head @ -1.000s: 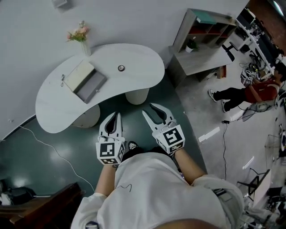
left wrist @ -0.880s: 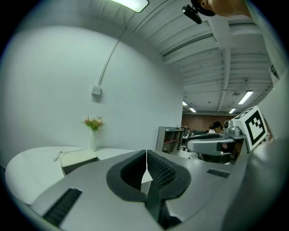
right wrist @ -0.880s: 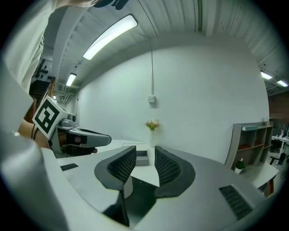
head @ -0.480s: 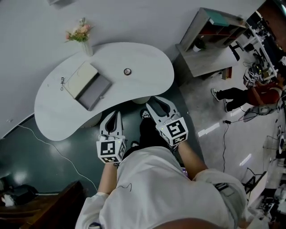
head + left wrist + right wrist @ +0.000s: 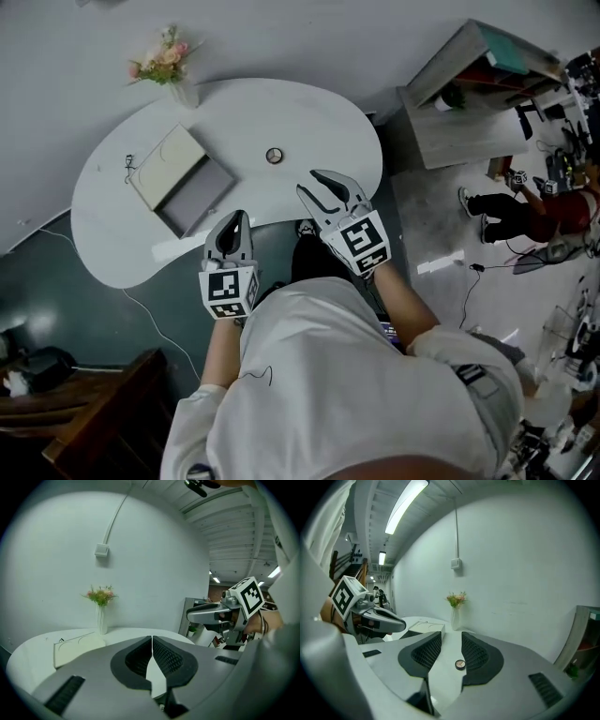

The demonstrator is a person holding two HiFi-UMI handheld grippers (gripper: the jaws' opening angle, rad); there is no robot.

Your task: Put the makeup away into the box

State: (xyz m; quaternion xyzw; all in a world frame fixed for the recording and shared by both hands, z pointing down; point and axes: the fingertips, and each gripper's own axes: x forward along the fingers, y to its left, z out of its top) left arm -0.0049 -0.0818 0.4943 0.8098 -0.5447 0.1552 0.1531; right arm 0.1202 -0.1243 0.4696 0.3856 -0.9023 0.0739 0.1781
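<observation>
An open makeup box [image 5: 178, 178], cream lid beside grey tray, lies on the left half of the white kidney-shaped table [image 5: 309, 112]. A small round compact [image 5: 274, 156] sits alone near the table's middle. My right gripper [image 5: 317, 185] hangs over the table's near edge, open and empty; in the right gripper view the compact [image 5: 460, 664] shows on the table beyond its jaws, with the box [image 5: 425, 626] further left. My left gripper [image 5: 233, 221] is at the near edge, below the box, jaws shut on nothing. The box's cream lid [image 5: 77, 648] shows in the left gripper view.
A vase of flowers [image 5: 169, 70] stands at the table's far edge by the wall. A small dark item [image 5: 128, 167] lies left of the box. A grey shelf unit [image 5: 478, 84] stands to the right, a seated person [image 5: 525, 202] beyond it. Dark furniture [image 5: 103, 422] is at lower left.
Both grippers have moved forward from over the floor to the table's near edge. The right one now reaches over the tabletop. Neither jaw opening has changed.
</observation>
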